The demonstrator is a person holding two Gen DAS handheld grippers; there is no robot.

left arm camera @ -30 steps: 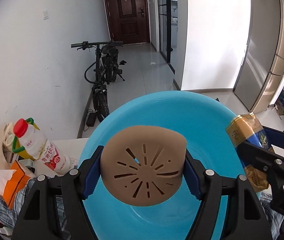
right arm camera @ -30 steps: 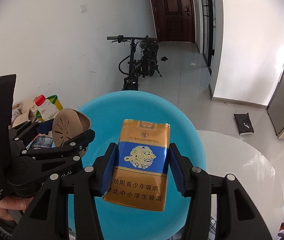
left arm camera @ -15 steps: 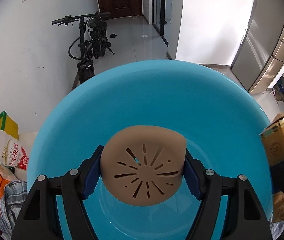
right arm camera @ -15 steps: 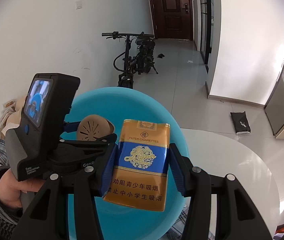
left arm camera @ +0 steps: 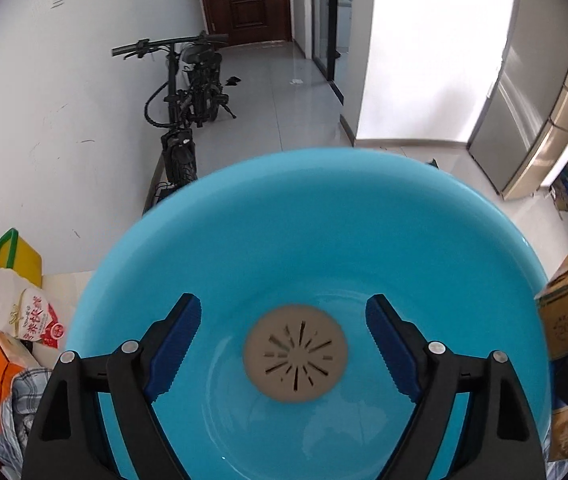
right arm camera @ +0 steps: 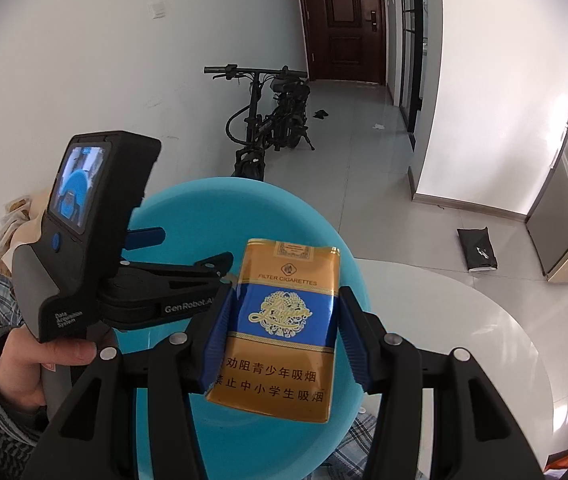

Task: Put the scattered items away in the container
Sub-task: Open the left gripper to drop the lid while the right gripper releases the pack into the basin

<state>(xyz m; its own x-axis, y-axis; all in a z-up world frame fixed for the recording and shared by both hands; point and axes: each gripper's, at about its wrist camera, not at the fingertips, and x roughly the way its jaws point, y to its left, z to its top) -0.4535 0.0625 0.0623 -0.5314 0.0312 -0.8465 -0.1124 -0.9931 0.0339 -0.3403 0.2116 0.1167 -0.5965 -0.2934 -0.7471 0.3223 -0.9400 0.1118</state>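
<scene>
Blue basin (left arm camera: 323, 208) sits on the worktop, mouth up to take the clutter. Left gripper (left arm camera: 284, 344), jaws just spread and now empty, hangs over it; the tan slotted disc (left arm camera: 295, 354) lies loose on the basin floor. Right gripper (right arm camera: 280, 340) clamps the cigarette pack (right arm camera: 284, 320) above the rim, probably next in.

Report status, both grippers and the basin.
Left gripper jaws just opened, tan drain cover lying in blue basin. Right gripper shut on cigarette pack above basin. Nothing blocking.
</scene>
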